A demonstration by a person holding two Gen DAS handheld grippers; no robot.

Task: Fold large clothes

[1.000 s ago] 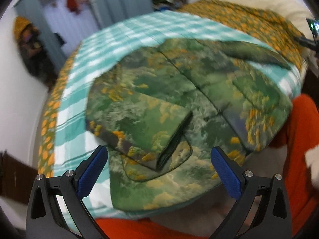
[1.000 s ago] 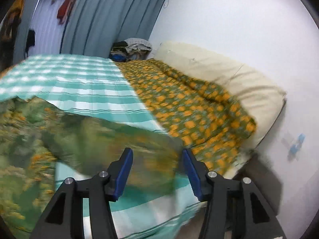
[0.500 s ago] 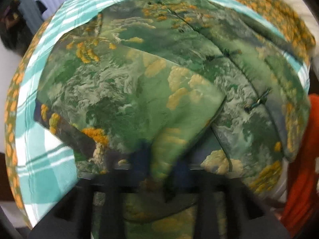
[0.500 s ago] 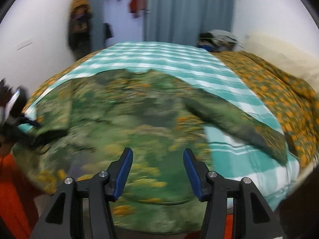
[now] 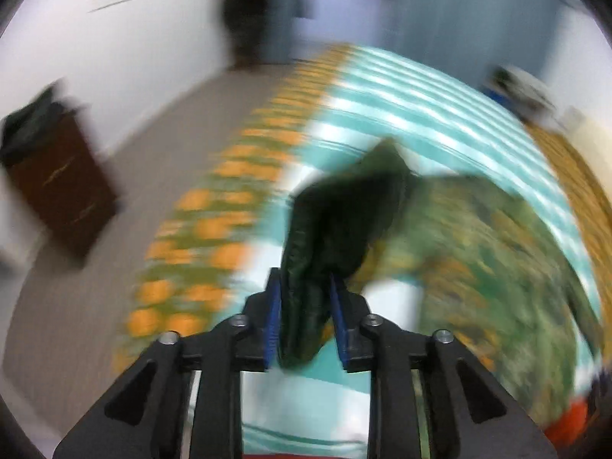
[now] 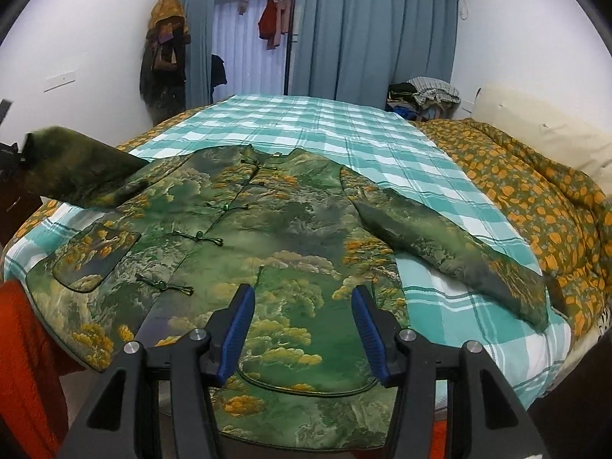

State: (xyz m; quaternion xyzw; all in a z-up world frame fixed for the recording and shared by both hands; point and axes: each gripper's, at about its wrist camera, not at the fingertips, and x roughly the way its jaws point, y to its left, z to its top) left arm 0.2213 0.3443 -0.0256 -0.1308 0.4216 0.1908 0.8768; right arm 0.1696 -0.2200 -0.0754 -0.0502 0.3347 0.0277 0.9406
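A green padded jacket (image 6: 267, 237) with a landscape print and frog buttons lies front up on the teal checked bed sheet (image 6: 344, 130). My left gripper (image 5: 306, 298) is shut on the cuff of the jacket's one sleeve (image 5: 336, 222) and holds it lifted off to the side; that raised sleeve shows in the right wrist view (image 6: 76, 168). The other sleeve (image 6: 447, 256) lies spread on the sheet to the right. My right gripper (image 6: 302, 325) is open and empty above the jacket's hem.
An orange-flowered quilt (image 6: 535, 199) and cream pillow (image 6: 535, 126) fill the bed's right side. A dark wooden cabinet (image 5: 61, 187) stands on the floor left of the bed. Orange cloth (image 6: 23, 344) hangs at the near left edge. Blue curtains (image 6: 371, 30) hang behind.
My left gripper has closed on the folded-in sleeve and swung it outward to the left, unfolding it. My right gripper let go of the right sleeve earlier and has moved back over the hem.
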